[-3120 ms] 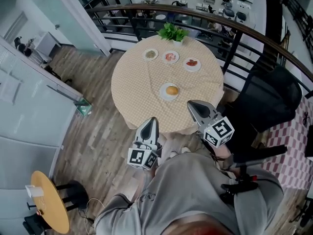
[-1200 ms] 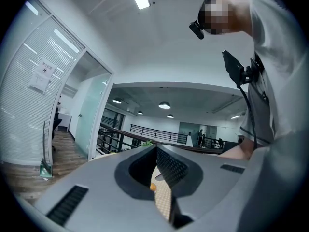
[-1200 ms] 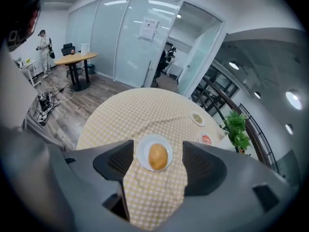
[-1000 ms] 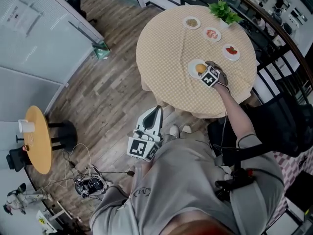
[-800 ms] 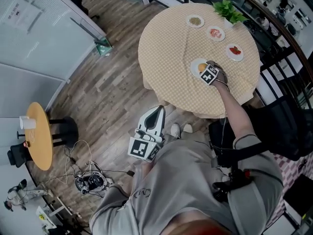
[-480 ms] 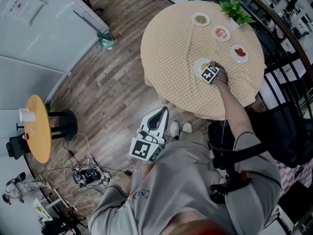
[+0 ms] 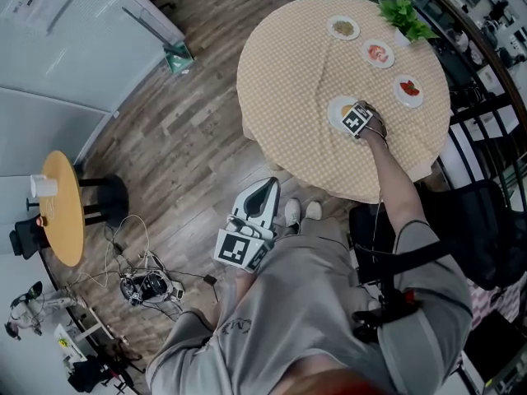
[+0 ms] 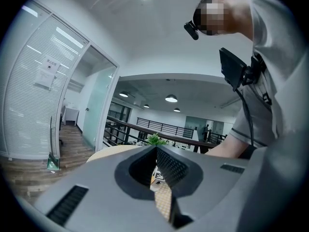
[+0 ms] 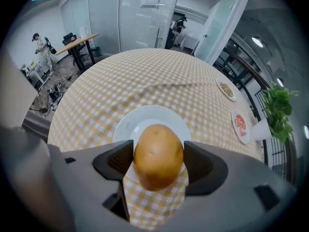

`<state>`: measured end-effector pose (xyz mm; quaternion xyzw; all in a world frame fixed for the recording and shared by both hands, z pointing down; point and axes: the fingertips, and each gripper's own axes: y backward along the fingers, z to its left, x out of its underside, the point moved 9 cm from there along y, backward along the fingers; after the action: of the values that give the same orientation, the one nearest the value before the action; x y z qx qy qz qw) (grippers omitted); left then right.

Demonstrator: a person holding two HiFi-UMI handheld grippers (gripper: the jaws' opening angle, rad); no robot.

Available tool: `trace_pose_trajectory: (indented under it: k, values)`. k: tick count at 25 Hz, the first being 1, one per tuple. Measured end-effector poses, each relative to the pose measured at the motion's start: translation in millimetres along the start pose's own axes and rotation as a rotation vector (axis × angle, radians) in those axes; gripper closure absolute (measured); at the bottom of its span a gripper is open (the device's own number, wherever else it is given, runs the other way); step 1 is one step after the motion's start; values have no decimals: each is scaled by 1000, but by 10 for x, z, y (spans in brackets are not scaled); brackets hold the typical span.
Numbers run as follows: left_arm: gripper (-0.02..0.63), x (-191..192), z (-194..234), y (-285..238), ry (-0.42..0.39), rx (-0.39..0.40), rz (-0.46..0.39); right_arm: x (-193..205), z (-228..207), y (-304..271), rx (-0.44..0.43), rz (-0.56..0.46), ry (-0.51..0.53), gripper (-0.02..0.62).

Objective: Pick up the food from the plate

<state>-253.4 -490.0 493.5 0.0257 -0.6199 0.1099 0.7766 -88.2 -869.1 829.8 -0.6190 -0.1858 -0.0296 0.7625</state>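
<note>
A golden-brown bread roll sits between the two pads of my right gripper, which is shut on it over the near rim of a white plate. In the head view that gripper is stretched out to the same plate on the round table with a yellow checked cloth; the marker cube hides most of the roll. My left gripper hangs shut and empty near my waist, over the wooden floor. Its jaws meet at the tips.
Three small plates of food and a green potted plant line the table's far side. A black chair stands at the right. A small round side table and loose cables are at the left.
Since 3.1 s ago my right gripper has reached from near my body out to the plate and shut on the roll. Over the last second it has barely moved. The left gripper stayed put.
</note>
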Motion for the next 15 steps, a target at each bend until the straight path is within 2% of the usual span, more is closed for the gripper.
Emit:
trace_pose_trajectory:
  k: [4, 8, 11, 15]
  values:
    - [595, -11, 9, -44, -1, 0, 4, 0, -39, -33, -25, -9, -17, 269]
    - [595, 27, 2, -126, -4, 11, 17, 21, -86, -41, -85, 79, 56, 261]
    - [595, 25, -14, -161, -11, 23, 19, -33, -102, -33, -129, 117, 74, 261]
    - [595, -17, -21, -189, -17, 29, 13, -94, -65, -105, -139, 99, 100, 261]
